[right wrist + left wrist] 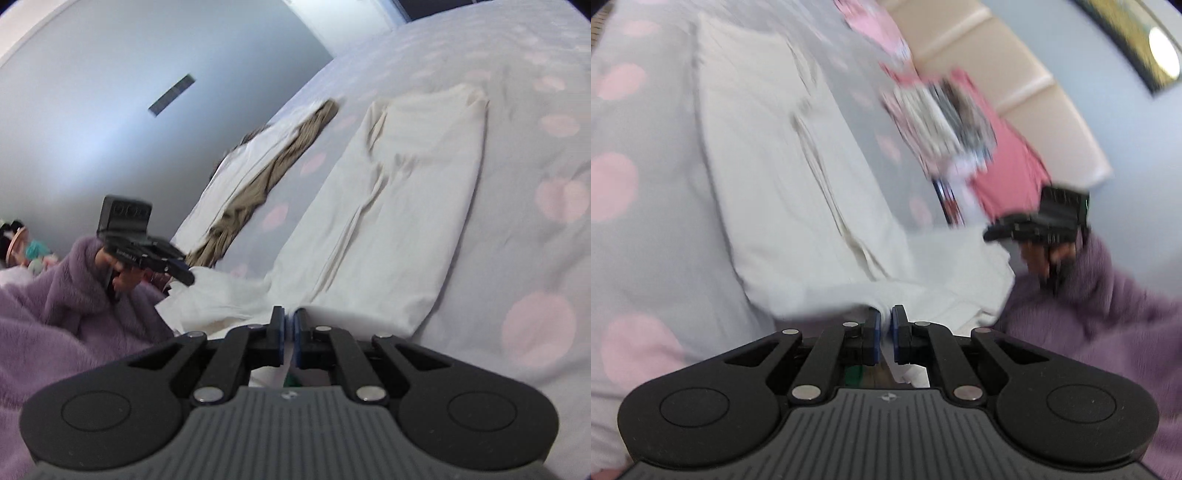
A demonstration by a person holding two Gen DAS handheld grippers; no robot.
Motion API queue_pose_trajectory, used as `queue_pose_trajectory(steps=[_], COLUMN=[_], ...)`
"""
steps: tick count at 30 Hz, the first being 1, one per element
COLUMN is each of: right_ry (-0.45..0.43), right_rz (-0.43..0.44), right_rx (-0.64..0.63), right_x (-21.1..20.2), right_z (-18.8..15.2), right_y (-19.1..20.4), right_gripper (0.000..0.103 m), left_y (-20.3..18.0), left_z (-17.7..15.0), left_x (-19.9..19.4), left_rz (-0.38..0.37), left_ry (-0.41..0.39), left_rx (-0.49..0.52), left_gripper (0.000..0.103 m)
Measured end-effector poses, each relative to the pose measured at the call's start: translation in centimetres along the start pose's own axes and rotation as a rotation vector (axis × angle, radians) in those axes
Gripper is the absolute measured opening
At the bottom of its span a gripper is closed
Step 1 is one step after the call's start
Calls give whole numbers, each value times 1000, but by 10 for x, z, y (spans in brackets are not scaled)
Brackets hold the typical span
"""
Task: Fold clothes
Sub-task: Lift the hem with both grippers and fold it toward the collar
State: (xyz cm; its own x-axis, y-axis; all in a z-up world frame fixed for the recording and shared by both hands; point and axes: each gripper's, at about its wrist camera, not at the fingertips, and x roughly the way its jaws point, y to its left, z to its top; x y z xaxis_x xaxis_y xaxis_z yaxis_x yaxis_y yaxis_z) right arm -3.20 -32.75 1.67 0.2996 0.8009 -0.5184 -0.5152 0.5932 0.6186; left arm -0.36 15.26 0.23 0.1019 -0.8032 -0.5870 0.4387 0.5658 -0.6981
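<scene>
A cream-white garment point(783, 177) lies stretched along the bed, also in the right wrist view point(399, 206). My left gripper point(885, 325) is shut on the garment's near edge, white cloth pinched between its blue pads. My right gripper point(289, 325) is shut on the same near edge at another spot. Each gripper shows in the other's view: the right one point(993, 232) at the garment's right corner, the left one point(186, 277) at its left corner. Purple fleece sleeves point(55, 314) cover the person's arms.
The bed has a pale sheet with pink dots point(535, 258). A white and tan pile of clothes point(255, 177) lies beside the garment. Pink and patterned clothes point(945, 118) lie near the cream headboard point(1015, 85). Toys point(22, 243) sit by the wall.
</scene>
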Motion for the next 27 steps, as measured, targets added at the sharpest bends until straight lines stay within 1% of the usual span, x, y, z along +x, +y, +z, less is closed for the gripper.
queue_pose_trajectory(steps=[2, 5, 6, 9, 11, 14, 17, 19, 22, 24, 26, 27], right_ry=[-42, -96, -112, -147, -154, -148, -112, -87, -62, -50, -43, -40], right_rz=[-17, -64, -80, -127, -157, -209, -253, -265, -271, -274, -269, -263], right_rx=[11, 28, 36, 66, 92, 123, 119, 84, 64, 65, 63, 60], right_x=[-1, 2, 3, 11, 21, 36, 47, 50, 52, 55, 59, 61], right_z=[13, 34, 41, 57, 64, 70, 69, 64, 58, 56, 56, 57], right_y=[-5, -17, -22, -38, -50, -63, -68, -66, -68, -70, -70, -69], right_gripper=[4, 3, 0, 0, 0, 0, 1, 4, 5, 5, 6, 7], left_y=[3, 10, 14, 27, 38, 46, 53, 57, 63, 65, 66, 66], left_z=[9, 32, 39, 60, 73, 82, 88, 93, 93, 87, 81, 77], left_x=[-2, 1, 3, 12, 19, 24, 28, 30, 30, 27, 24, 22], left_rz=[23, 59, 75, 121, 141, 186, 233, 265, 296, 323, 350, 358], left_ry=[-42, -88, -100, -125, -145, -153, -157, -160, -167, -171, -170, -167], left_rx=[-16, -34, -41, -67, -100, -109, -111, -112, -122, -134, -136, -135], left_gripper=[4, 4, 4, 3, 0, 0, 0, 0, 0, 3, 13, 15])
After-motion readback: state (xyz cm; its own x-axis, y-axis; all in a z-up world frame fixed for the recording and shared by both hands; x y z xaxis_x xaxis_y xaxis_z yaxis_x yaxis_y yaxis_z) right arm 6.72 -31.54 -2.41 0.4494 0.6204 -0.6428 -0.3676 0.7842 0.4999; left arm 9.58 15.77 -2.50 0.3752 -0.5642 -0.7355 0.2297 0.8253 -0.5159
